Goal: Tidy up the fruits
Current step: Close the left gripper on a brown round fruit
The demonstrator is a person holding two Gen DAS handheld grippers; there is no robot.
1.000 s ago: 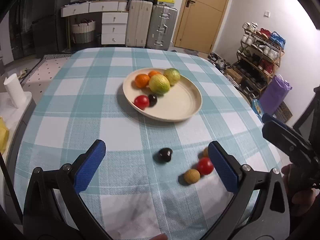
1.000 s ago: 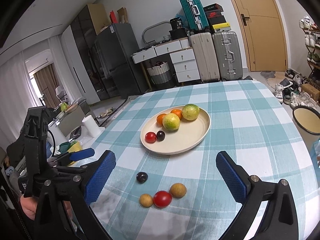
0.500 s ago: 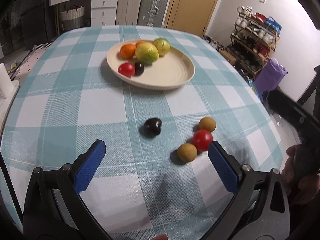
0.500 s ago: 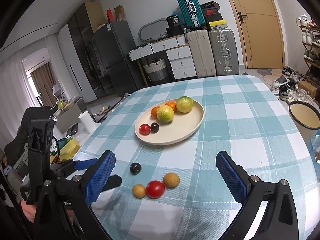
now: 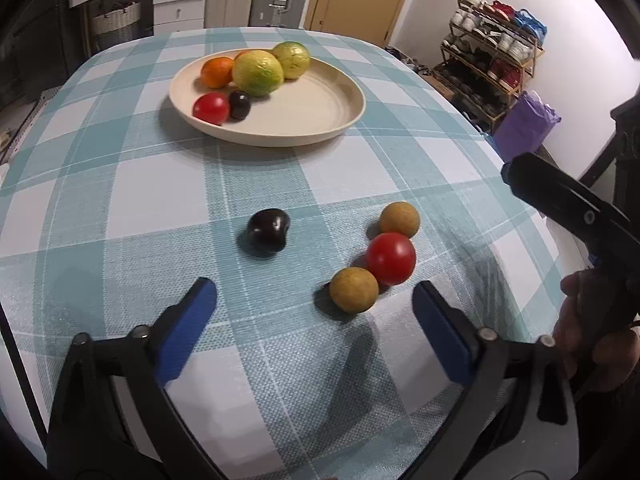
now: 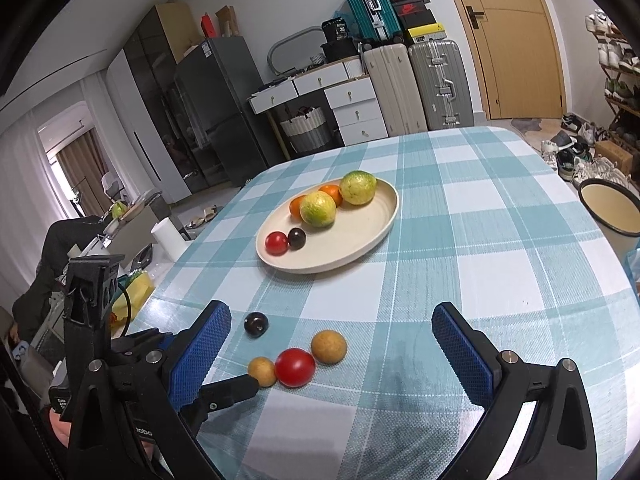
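1. Hand-held gripper, left: jaws wide but closing, nothing between the pads. Its blue fingertips sit just short of the loose fruit; the near tan fruit lies just ahead of the gap, toward the right pad, no contact.
2. Hand-held gripper, right: jaws wide apart, nothing gripped. In its view the loose fruit lies ahead, between the two pads.
3. Loose fruit on the checked tabletop: red tomato touching the near tan fruit and the far tan fruit; dark plum apart to their left.
4. Cream plate further back holds an orange, two yellow-green citrus, a small tomato and a small dark fruit.
5. Versus a second ago: left view has dropped and tipped down, so the loose fruit now sits larger and closer to the fingertips; plate pushed toward the top of frame. Right view is slightly lower. No fruit has moved.
6. Pose: left points steeply down at the tabletop; right at a shallower angle. A hand gripping the right handle shows at the left view's right edge.
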